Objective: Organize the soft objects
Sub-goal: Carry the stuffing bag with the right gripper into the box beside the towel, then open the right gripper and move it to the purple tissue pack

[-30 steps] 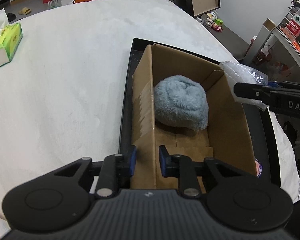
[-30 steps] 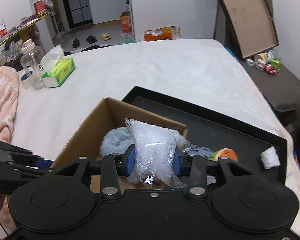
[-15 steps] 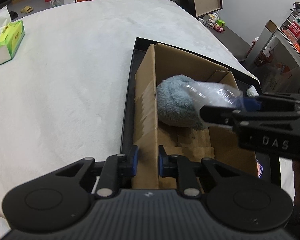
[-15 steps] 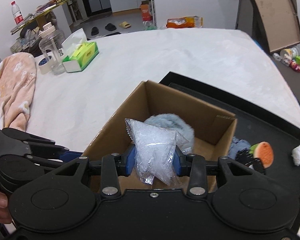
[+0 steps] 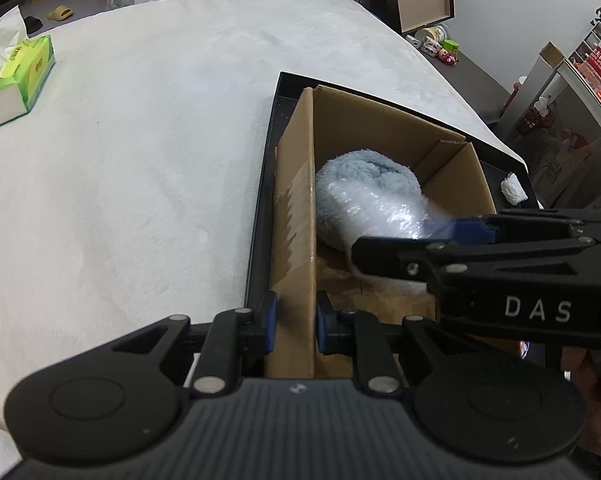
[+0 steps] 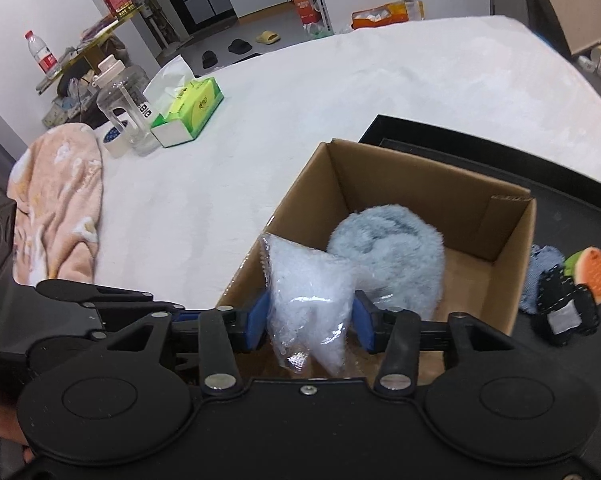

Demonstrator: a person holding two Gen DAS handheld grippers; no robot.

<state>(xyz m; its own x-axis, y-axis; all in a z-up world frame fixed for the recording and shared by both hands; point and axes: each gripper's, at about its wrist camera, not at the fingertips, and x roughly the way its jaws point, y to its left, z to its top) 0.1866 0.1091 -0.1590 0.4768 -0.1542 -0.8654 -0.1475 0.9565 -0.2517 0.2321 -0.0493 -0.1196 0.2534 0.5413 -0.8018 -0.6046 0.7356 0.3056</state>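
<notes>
A brown cardboard box stands in a black tray. A rolled fluffy blue towel lies inside it. My left gripper is shut on the box's near left wall. My right gripper is shut on a clear bubble-wrap bag and holds it over the box, in front of the towel.
In the tray beside the box lie a watermelon-slice toy, a blue cloth, a black pouch and a white wad. A green tissue box, a clear jug and a pink blanket sit on the white surface.
My right gripper has carried the bubble-wrap bag from the box's right side to over its inside, lower and nearer the towel. The left gripper stays clamped on the box wall.
</notes>
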